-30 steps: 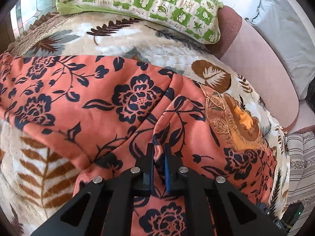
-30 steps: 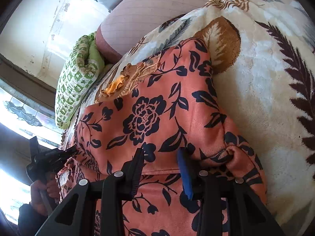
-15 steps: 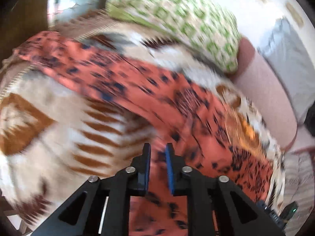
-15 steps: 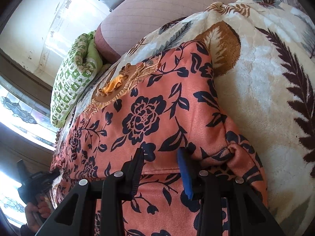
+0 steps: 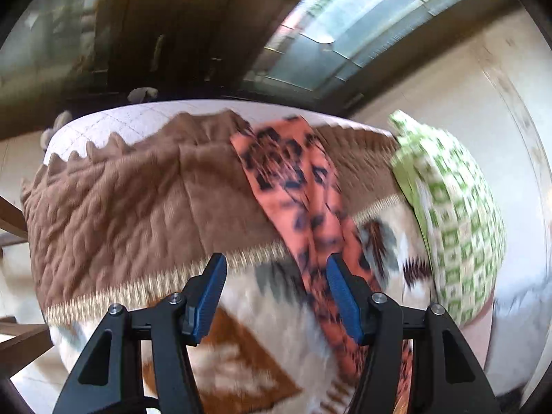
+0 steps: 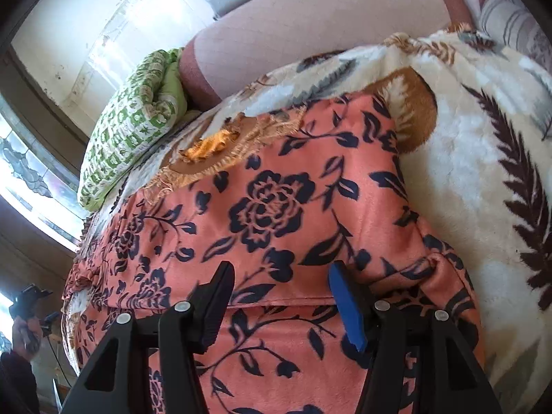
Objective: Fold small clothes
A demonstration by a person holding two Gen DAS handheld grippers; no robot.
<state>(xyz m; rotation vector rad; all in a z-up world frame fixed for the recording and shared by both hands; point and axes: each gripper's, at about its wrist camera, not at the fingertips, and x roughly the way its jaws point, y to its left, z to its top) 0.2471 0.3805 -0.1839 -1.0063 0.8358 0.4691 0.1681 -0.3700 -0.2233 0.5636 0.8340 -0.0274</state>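
An orange garment with dark blue flowers lies spread on a fleece blanket, its embroidered neckline toward the far side. My right gripper hovers over a folded edge of it. Its jaws are opening and the pads press on nothing. In the blurred left wrist view a narrow end of the garment runs across the blanket's brown border and past the right finger. My left gripper is opening, with only blanket between its pads. The right wrist view shows the left gripper small at the far left, held by a hand.
The cream leaf-print blanket with a brown ribbed border covers a bed. A green-checked pillow lies beyond the garment, next to a pink bolster. A striped cushion is at the far right. Windows and dark wood surround the bed.
My left gripper let go of the fabric, swung far along the garment to the blanket's brown border, rolled and opened. My right gripper opened wider and barely moved.
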